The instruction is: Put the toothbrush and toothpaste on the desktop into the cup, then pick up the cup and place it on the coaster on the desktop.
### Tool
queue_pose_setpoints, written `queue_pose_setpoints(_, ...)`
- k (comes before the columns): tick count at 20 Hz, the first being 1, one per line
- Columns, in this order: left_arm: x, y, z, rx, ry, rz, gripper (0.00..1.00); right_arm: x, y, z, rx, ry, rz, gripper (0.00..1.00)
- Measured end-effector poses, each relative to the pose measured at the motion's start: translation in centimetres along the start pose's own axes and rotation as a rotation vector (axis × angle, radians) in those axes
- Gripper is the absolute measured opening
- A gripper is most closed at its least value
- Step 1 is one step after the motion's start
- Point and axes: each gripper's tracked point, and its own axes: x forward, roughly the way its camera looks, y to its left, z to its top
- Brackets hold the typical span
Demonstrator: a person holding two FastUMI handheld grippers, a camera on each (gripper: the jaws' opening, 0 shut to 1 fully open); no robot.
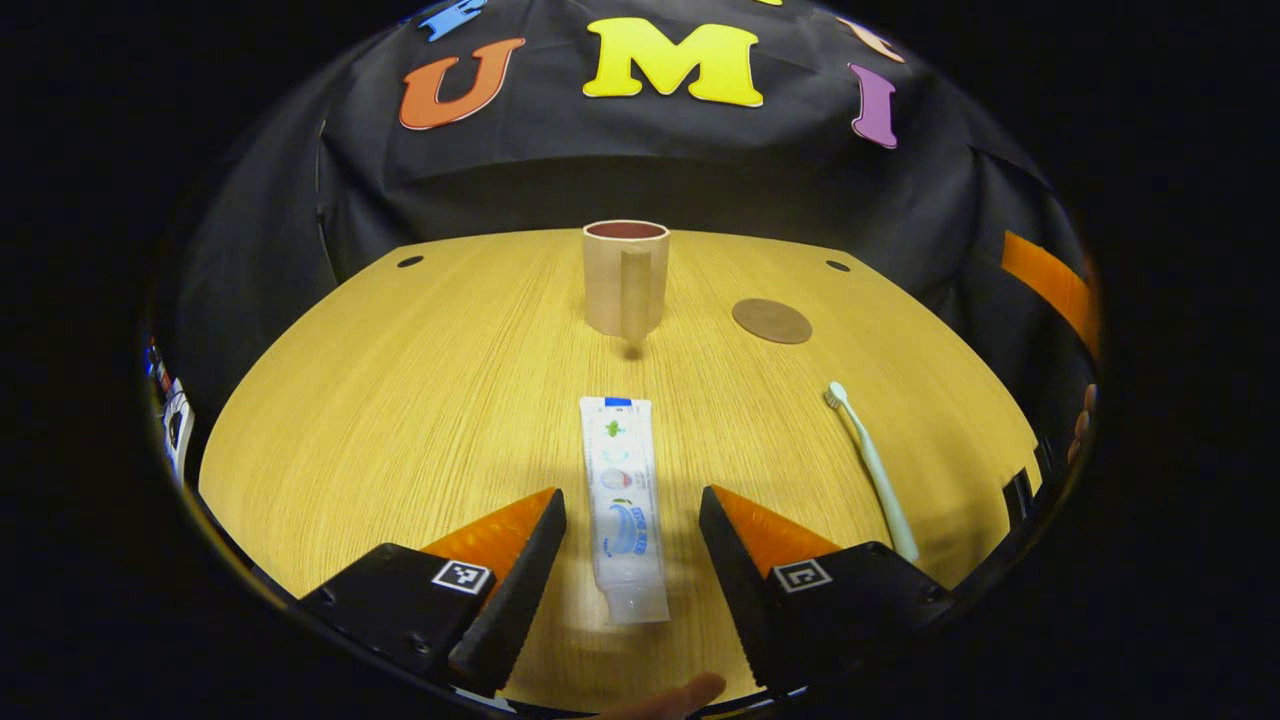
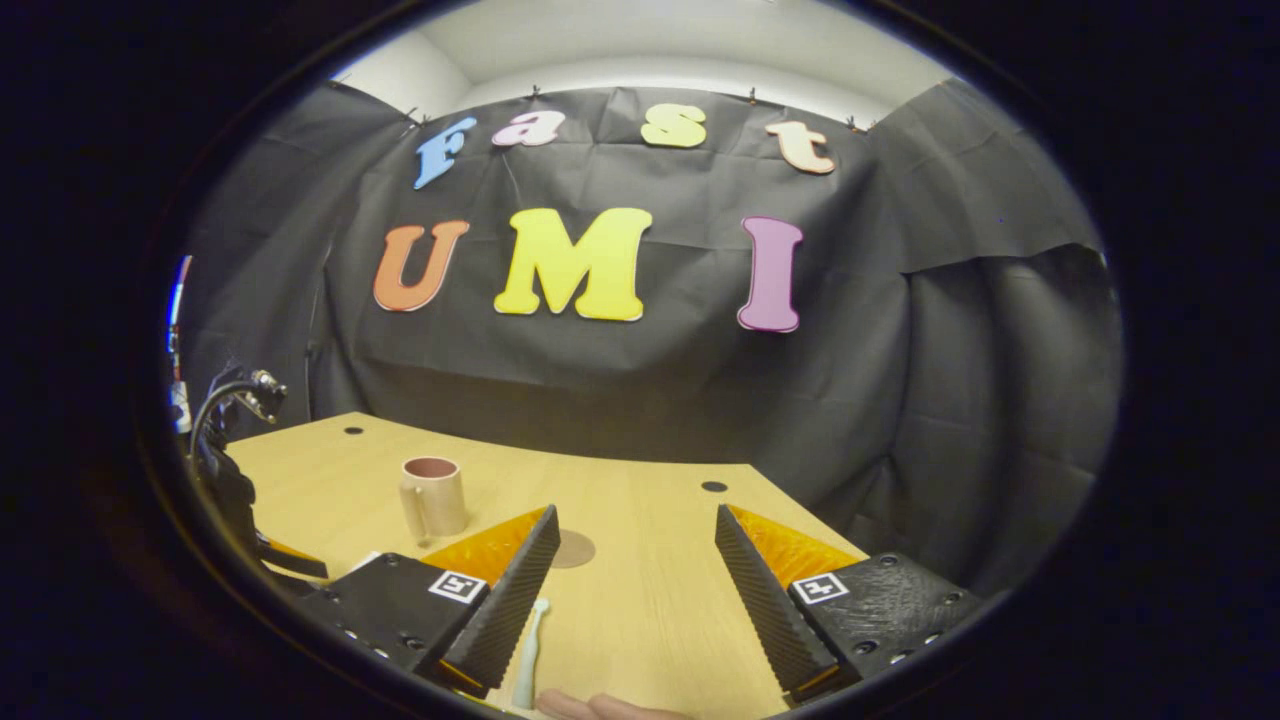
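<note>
Two things of the task lie flat on the wooden desktop: the toothpaste, lengthwise with its cap toward the camera, and the toothbrush, well off to its right with the bristle head pointing away. Beyond the toothpaste the cup stands upright on bare wood, handle turned toward the left gripper view; nothing pokes above its rim, though its inside is mostly hidden. The round coaster lies near the cup, to its right and apart from it, with nothing on it.

Around these, the left gripper is spread wide, one finger on each side of the tube's lower half, neither visibly pressing on it. The right gripper is also wide apart and holds nothing; in its view the toothbrush handle shows just beside its left finger.

Judging the risks: the tube is soft and flat, so a pinch could squash it, or the fingers could skate over it and push it along the smooth wood. The cup looks light and narrow-mouthed; a tube or brush brought in at a slant could catch the rim and tip it.
</note>
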Motion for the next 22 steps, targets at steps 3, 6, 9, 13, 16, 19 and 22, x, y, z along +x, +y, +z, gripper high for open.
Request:
queue_pose_setpoints(3,0.3,-0.2,-0.8,-0.028,0.037,-0.018,0.82,-0.3,0.4,0.0,-0.014,-0.008,0.011,0.95)
queue_pose_setpoints(6,0.3,-0.2,-0.8,-0.039,0.04,-0.046,0.52,-0.4,0.4,0.2,-0.024,-0.011,0.005,0.95)
queue_pose_setpoints(9,0.4,-0.1,-1.1,-0.016,0.038,-0.051,0.47,-0.4,0.5,-0.1,-0.024,-0.004,0.003,0.95)
queue_pose_setpoints(13,0.5,-0.2,-0.7,0.064,0.021,-0.031,0.46,-0.5,0.4,0.0,-0.013,-0.001,0.004,0.95)
queue_pose_setpoints(16,0.1,-0.5,-0.5,0.071,-0.003,-0.037,0.41,-0.5,0.7,-0.3,-0.014,0.007,0.011,0.96)
queue_pose_setpoints(19,-1.4,-0.1,2.1,0.108,-0.123,0.004,0.4,-0.1,0.8,-0.9,-0.016,0.028,0.009,0.95)
queue_pose_setpoints(22,-2.9,-0.4,5.8,0.081,-0.263,0.003,0.39,0.4,1.4,-2.5,-0.005,0.079,0.02,0.96)
